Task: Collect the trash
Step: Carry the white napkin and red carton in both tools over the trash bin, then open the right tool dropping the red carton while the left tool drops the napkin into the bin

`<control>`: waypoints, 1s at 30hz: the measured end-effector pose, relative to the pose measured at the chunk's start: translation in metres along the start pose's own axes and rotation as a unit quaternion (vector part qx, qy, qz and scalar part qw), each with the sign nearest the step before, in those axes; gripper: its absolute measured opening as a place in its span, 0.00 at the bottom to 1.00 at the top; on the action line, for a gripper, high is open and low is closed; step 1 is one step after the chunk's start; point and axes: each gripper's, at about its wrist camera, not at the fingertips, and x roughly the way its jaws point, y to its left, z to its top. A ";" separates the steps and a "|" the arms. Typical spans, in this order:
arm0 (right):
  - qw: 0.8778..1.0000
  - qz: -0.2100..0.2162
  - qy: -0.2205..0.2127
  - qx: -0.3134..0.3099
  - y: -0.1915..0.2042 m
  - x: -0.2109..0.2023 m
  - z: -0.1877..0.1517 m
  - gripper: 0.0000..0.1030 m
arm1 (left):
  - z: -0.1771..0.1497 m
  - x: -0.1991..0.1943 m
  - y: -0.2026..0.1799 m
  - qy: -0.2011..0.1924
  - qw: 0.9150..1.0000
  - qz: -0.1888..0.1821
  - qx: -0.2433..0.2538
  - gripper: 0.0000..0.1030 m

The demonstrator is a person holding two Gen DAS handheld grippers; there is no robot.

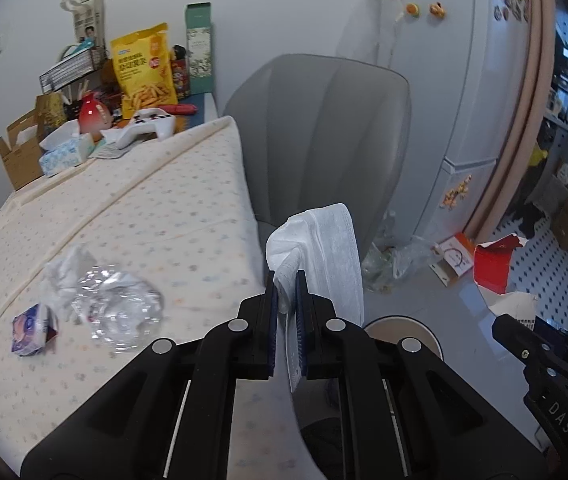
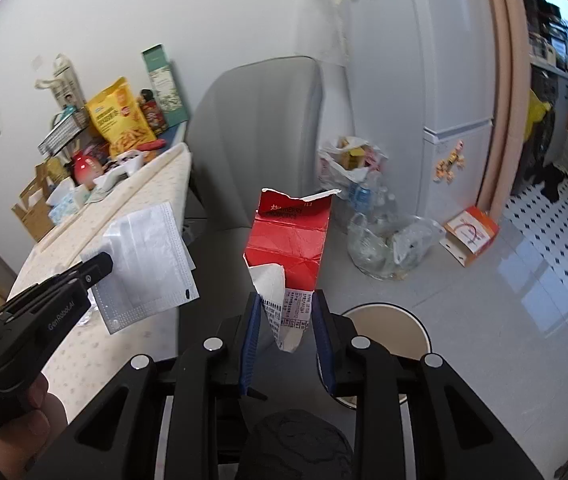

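My left gripper (image 1: 285, 286) is shut on a white face mask (image 1: 324, 256) that hangs past the table's right edge. In the right wrist view the same mask (image 2: 148, 256) shows flat beside the left gripper (image 2: 98, 264). My right gripper (image 2: 286, 308) is shut on a torn red carton (image 2: 290, 236) with a white printed flap. A round cream bin (image 2: 388, 332) stands on the floor just below and right of the carton; its rim (image 1: 400, 326) also shows behind my left fingers. On the table lie crumpled clear plastic (image 1: 118, 306), a white tissue wad (image 1: 66, 272) and a small blue-white packet (image 1: 32, 330).
A grey chair (image 1: 324, 132) stands behind the dotted tablecloth (image 1: 124, 216). Snack bag, game controller, tissue box and cardboard crowd the table's far end. A white fridge (image 2: 436, 80), bags of bottles (image 2: 384, 240) and an orange box (image 2: 472, 234) sit on the floor to the right.
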 end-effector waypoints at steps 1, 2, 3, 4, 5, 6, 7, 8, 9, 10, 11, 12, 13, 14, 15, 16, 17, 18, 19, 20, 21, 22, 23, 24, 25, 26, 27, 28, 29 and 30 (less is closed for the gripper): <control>1.000 -0.003 0.002 0.005 -0.008 0.003 0.000 0.26 | 0.000 0.004 -0.006 0.003 1.000 -0.001 0.003 0.08; 1.000 -0.005 0.003 0.009 -0.013 0.005 0.000 0.26 | 0.000 0.009 -0.014 0.007 1.000 -0.004 0.008 0.08; 1.000 -0.007 0.005 0.014 -0.020 0.008 0.000 0.26 | 0.000 0.013 -0.020 0.011 1.000 -0.006 0.012 0.08; 1.000 -0.010 0.007 0.019 -0.026 0.011 0.000 0.25 | 0.001 0.018 -0.027 0.014 1.000 -0.009 0.017 0.08; 1.000 -0.012 0.009 0.023 -0.032 0.013 0.001 0.26 | 0.000 0.022 -0.034 0.018 1.000 -0.012 0.021 0.08; 0.999 -0.015 0.010 0.027 -0.037 0.015 0.001 0.26 | 0.000 0.028 -0.041 0.022 0.999 -0.015 0.026 0.08; 0.999 -0.017 0.011 0.030 -0.043 0.017 0.001 0.26 | 0.000 0.032 -0.047 0.026 0.999 -0.019 0.030 0.08; 0.999 -0.021 0.014 0.034 -0.048 0.020 0.001 0.26 | 0.000 0.036 -0.053 0.029 0.999 -0.022 0.034 0.08; 0.999 -0.023 0.016 0.037 -0.053 0.022 0.001 0.26 | -0.001 0.042 -0.061 0.034 0.998 -0.027 0.039 0.08; 0.999 -0.026 0.017 0.040 -0.058 0.025 0.001 0.26 | 0.000 0.047 -0.065 0.038 0.998 -0.031 0.043 0.09; 0.998 -0.031 0.019 0.042 -0.063 0.027 0.001 0.25 | -0.001 0.051 -0.071 0.041 0.997 -0.035 0.047 0.08; 0.998 -0.034 0.021 0.045 -0.068 0.030 0.001 0.25 | -0.002 0.057 -0.078 0.046 0.997 -0.040 0.052 0.08; 0.998 -0.037 0.024 0.048 -0.073 0.032 0.001 0.26 | -0.002 0.060 -0.083 0.049 0.996 -0.043 0.055 0.08; 0.997 -0.042 0.026 0.052 -0.080 0.035 0.000 0.26 | -0.003 0.065 -0.089 0.053 0.996 -0.047 0.060 0.08; 0.997 -0.045 0.028 0.056 -0.084 0.038 0.000 0.26 | -0.004 0.071 -0.095 0.057 0.995 -0.050 0.064 0.08; 0.996 -0.049 0.031 0.061 -0.091 0.042 0.000 0.26 | -0.004 0.075 -0.098 0.060 0.995 -0.052 0.067 0.08; 0.996 -0.051 0.033 0.065 -0.095 0.046 0.000 0.26 | -0.005 0.080 -0.103 0.065 0.994 -0.055 0.071 0.08; 0.996 -0.053 0.037 0.069 -0.100 0.050 -0.001 0.26 | -0.006 0.086 -0.107 0.070 0.993 -0.056 0.074 0.08; 0.995 -0.054 0.040 0.072 -0.104 0.054 -0.001 0.26 | -0.006 0.090 -0.110 0.073 0.993 -0.057 0.076 0.08; 0.995 -0.057 0.045 0.075 -0.109 0.060 -0.002 0.26 | -0.006 0.095 -0.113 0.076 0.992 -0.057 0.078 0.09; 0.994 -0.057 0.047 0.077 -0.112 0.064 -0.003 0.26 | -0.007 0.098 -0.114 0.078 0.992 -0.058 0.080 0.08; 0.994 -0.058 0.050 0.079 -0.115 0.068 -0.003 0.26 | -0.007 0.103 -0.116 0.082 0.992 -0.057 0.082 0.08; 0.994 -0.058 0.055 0.081 -0.118 0.075 -0.003 0.26 | -0.008 0.106 -0.118 0.085 0.991 -0.056 0.083 0.08; 0.993 -0.058 0.057 0.082 -0.117 0.078 -0.002 0.26 | -0.009 0.109 -0.119 0.088 0.991 -0.054 0.083 0.08; 0.993 -0.056 0.060 0.083 -0.119 0.083 -0.002 0.26 | -0.009 0.112 -0.120 0.090 0.991 -0.053 0.084 0.08; 0.993 -0.051 0.062 0.084 -0.120 0.089 -0.001 0.27 | -0.010 0.115 -0.120 0.093 0.991 -0.051 0.084 0.08; 0.993 -0.047 0.064 0.087 -0.122 0.093 -0.001 0.28 | -0.010 0.118 -0.121 0.095 0.991 -0.050 0.084 0.08; 0.993 -0.045 0.065 0.090 -0.124 0.097 0.000 0.35 | -0.011 0.121 -0.123 0.098 0.990 -0.048 0.085 0.08; 0.993 -0.043 0.064 0.092 -0.124 0.098 0.000 0.49 | -0.012 0.123 -0.123 0.100 0.990 -0.046 0.086 0.08; 0.993 -0.045 0.059 0.092 -0.125 0.099 0.000 0.51 | -0.012 0.125 -0.124 0.101 0.990 -0.046 0.087 0.08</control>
